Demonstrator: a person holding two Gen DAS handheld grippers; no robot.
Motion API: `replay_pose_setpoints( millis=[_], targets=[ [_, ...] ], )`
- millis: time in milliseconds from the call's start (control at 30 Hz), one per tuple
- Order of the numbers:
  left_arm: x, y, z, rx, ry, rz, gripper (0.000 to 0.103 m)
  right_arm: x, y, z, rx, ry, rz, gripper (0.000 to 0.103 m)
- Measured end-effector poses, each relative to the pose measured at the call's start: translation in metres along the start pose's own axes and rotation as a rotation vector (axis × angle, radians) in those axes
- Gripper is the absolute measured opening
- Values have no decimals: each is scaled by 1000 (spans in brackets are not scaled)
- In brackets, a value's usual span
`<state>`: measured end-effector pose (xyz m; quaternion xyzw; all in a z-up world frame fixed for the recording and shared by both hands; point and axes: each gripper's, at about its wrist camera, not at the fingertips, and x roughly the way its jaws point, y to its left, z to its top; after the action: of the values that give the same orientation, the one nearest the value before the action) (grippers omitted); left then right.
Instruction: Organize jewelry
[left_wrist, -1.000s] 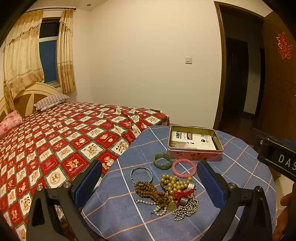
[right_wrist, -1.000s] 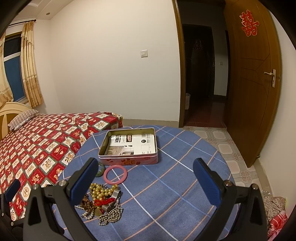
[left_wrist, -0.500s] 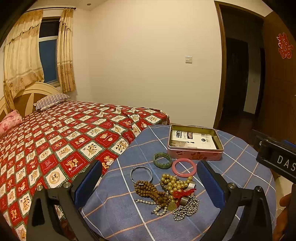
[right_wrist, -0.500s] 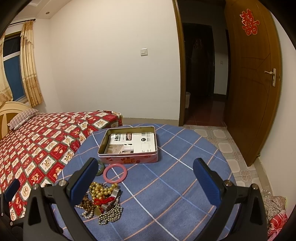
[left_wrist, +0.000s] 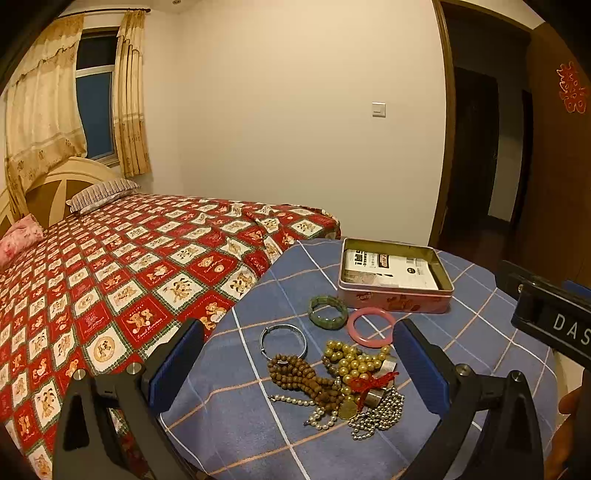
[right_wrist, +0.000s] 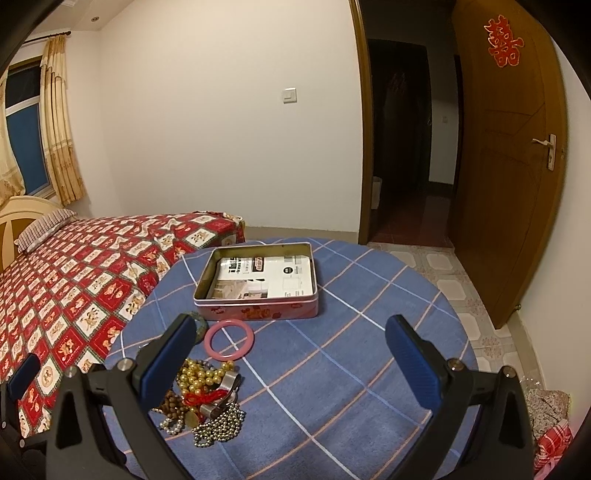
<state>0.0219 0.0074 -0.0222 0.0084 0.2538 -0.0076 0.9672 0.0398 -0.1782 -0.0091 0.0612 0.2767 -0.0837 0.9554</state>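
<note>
With your left gripper (left_wrist: 295, 365) and right gripper (right_wrist: 291, 354) both spread wide and empty above the blue checked tablecloth (right_wrist: 351, 354), pinch the stiff, likely slippery pink bangle (right_wrist: 229, 339) across its rim, just before the open pink tin (right_wrist: 258, 280); the tangled bead strands (left_wrist: 340, 384) will sag.

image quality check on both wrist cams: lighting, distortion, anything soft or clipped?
Left wrist view: warm indoor light, dark window, strong fisheye bend on the door frame, black vignette corners; the tangled bead pile is sharp, no glare. Right wrist view: whiter balance, same barrel distortion, the tin crisp, hallway underexposed; the right tool has its left finger covering part of the green bangle.
</note>
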Motion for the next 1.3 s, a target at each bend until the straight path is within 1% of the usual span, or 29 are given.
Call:
replay_pose_setpoints(
  millis=[167,333,400,467,533,567,600,633,700,733,767,800,867,967,1067,1133,1200,1300],
  targets=[
    [12,3,-4,1,23,5,102,10,1,-1,-7,26,0,103],
    [27,10,-13,29,55,4,102,23,0,-4,-23,50,15,103],
    [36,19,-18,25,88,17,102,29,-2,-7,-31,61,25,103],
    [44,28,-24,13,123,12,102,36,-4,-11,-38,75,26,103],
    [52,35,-30,10,150,16,102,46,-8,-16,-38,104,40,102],
    [54,38,-32,15,157,20,102,50,-10,-19,-36,117,53,97],
    [58,41,-35,25,166,27,102,54,-11,-21,-35,133,64,88],
    [60,42,-37,32,173,31,101,59,-12,-23,-35,154,78,85],
    [66,46,-39,33,192,28,93,69,-14,-28,-30,192,110,75],
    [71,48,-40,24,203,15,81,74,-15,-31,-22,212,130,71],
    [76,51,-40,8,222,-2,75,79,-17,-33,-10,231,150,64],
    [82,54,-40,-11,240,-17,75,84,-19,-35,2,248,168,55],
    [92,56,-36,-32,251,-23,75,93,-20,-38,15,272,185,49],
    [109,62,-22,-44,245,-17,75,102,-19,-39,8,284,203,49],
    [136,62,-7,-32,271,-29,75,118,-15,-34,-14,301,221,49],
    [150,58,1,-20,284,-61,75,134,-8,-30,-35,325,236,49],
    [164,49,7,-19,307,-132,75,149,1,-27,-59,344,248,49],
    [181,28,9,28,339,-141,75,169,14,-27,-99,359,248,48]
  ],
)
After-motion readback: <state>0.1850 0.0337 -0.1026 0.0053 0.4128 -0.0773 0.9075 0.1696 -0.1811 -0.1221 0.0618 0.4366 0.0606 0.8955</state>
